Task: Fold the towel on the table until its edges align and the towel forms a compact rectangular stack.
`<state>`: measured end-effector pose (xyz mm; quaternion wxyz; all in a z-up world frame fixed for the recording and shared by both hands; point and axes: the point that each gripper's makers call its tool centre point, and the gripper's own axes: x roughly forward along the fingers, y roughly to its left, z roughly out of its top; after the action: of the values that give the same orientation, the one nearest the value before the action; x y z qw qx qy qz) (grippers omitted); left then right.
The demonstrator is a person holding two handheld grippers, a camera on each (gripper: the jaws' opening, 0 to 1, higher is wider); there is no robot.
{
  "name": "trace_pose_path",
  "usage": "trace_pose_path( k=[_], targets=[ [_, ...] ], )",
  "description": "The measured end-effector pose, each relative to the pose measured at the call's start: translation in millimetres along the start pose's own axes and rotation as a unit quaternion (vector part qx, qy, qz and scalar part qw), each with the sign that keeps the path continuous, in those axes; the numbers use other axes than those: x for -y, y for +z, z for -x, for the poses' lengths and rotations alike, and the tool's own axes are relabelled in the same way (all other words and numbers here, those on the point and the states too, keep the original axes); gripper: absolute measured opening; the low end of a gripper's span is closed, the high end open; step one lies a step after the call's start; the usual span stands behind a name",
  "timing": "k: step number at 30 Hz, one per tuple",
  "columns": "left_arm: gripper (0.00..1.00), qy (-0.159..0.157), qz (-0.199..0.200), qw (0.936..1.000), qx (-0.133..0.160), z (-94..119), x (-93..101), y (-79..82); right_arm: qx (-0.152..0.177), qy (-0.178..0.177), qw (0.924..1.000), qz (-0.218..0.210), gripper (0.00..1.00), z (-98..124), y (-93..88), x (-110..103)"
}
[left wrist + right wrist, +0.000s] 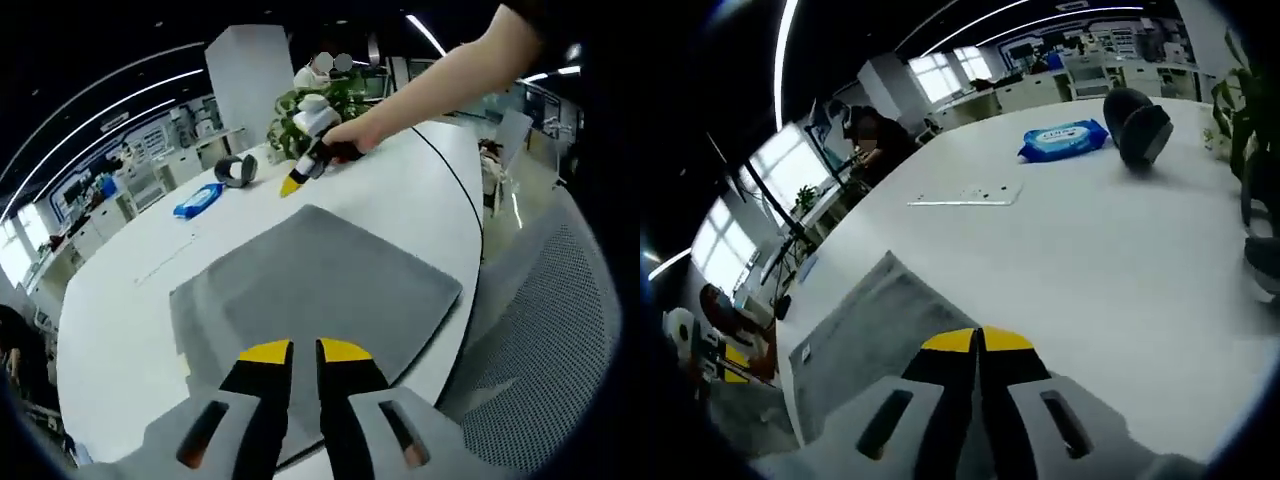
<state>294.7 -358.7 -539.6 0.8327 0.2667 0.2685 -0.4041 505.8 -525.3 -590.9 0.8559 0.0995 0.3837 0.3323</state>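
The grey towel (320, 290) lies flat on the white table (120, 330), folded into a rough rectangle with a second layer showing along its left side. My left gripper (305, 350) hovers over the towel's near part, its yellow-tipped jaws a narrow gap apart with nothing between them. Beyond the towel's far corner, a person's hand holds my right gripper (290, 186) low over the table. In the right gripper view, my right gripper (978, 340) has its jaws pressed together and empty. There the towel (865, 340) lies to its left, apart from it.
A blue wipes pack (198, 200) (1065, 138), a dark grey curved object (236, 170) (1140, 125) and a potted plant (320, 105) sit at the table's far side. A thin white plate (965, 197) lies flat. A mesh chair (540, 340) stands by the table's right edge.
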Motion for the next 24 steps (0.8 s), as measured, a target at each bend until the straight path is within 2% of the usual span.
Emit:
trace_pose_path(
  k=[2,5,8,10,11,13,14,15,16,17,19,20,21,22,23,24],
  targets=[
    [0.04,-0.028,-0.021,0.9994,0.004,-12.0,14.2,11.1,-0.014,-0.006,0.9996,0.023,0.0,3.0,-4.3,1.8],
    [0.01,-0.077,-0.024,0.9967,0.014,-30.9,40.5,26.2,-0.061,-0.02,0.9939,0.09,0.0,3.9,-18.9,5.3],
    [0.01,-0.102,-0.056,0.9932,-0.01,-52.9,60.2,26.0,-0.095,-0.018,0.9895,0.108,0.0,0.5,-35.3,-2.5],
    [0.01,-0.115,-0.067,0.9909,-0.021,-69.8,74.4,25.5,-0.129,-0.016,0.9815,0.141,0.0,-2.3,-48.0,-6.6],
    [0.01,-0.119,-0.065,0.9904,-0.026,-75.2,79.6,25.1,-0.142,-0.016,0.9774,0.155,0.0,-4.0,-52.8,0.1],
    [0.01,-0.128,-0.06,0.9895,-0.032,-88.4,92.3,23.8,-0.183,-0.025,0.9614,0.204,0.0,-6.4,-63.4,3.5],
    [0.01,-0.131,-0.056,0.9891,-0.037,-92.5,97.9,21.9,-0.198,-0.027,0.9539,0.224,0.0,-7.0,-67.7,3.5],
    [0.01,-0.134,-0.056,0.9885,-0.042,-99.2,105.2,18.7,-0.217,-0.03,0.9429,0.251,0.0,-8.5,-72.0,5.6],
    [0.01,-0.137,-0.058,0.9875,-0.051,-102.2,110.0,14.3,-0.227,-0.031,0.9363,0.267,0.0,-9.6,-75.2,6.4],
    [0.01,-0.133,-0.071,0.9863,-0.066,-107.6,114.6,6.2,-0.243,-0.033,0.9254,0.289,0.0,-10.9,-81.0,9.6],
    [0.01,-0.129,-0.103,0.9824,-0.089,-112.6,119.1,-5.3,-0.26,-0.037,0.9129,0.313,0.0,-13.0,-89.0,13.0],
    [0.01,-0.125,-0.136,0.9775,-0.101,-115.1,120.8,-12.4,-0.237,-0.033,0.911,0.336,0.0,-16.9,-80.8,10.1],
    [0.01,-0.124,-0.137,0.9769,-0.108,-116.5,122.4,-16.4,-0.244,-0.038,0.9136,0.323,0.0,-15.0,-83.6,9.5],
    [0.01,-0.121,-0.124,0.9786,-0.11,-119.3,125.8,-20.7,-0.247,-0.038,0.9111,0.328,0.0,-14.8,-83.0,10.9],
    [0.01,-0.106,-0.124,0.9826,-0.088,-119.2,122.7,-12.7,-0.248,-0.036,0.9066,0.339,0.0,-15.1,-82.3,11.8],
    [0.01,-0.108,-0.128,0.9809,-0.099,-115.4,123.5,-14.9,-0.249,-0.033,0.8995,0.357,0.0,-15.7,-81.6,12.6]
  ],
)
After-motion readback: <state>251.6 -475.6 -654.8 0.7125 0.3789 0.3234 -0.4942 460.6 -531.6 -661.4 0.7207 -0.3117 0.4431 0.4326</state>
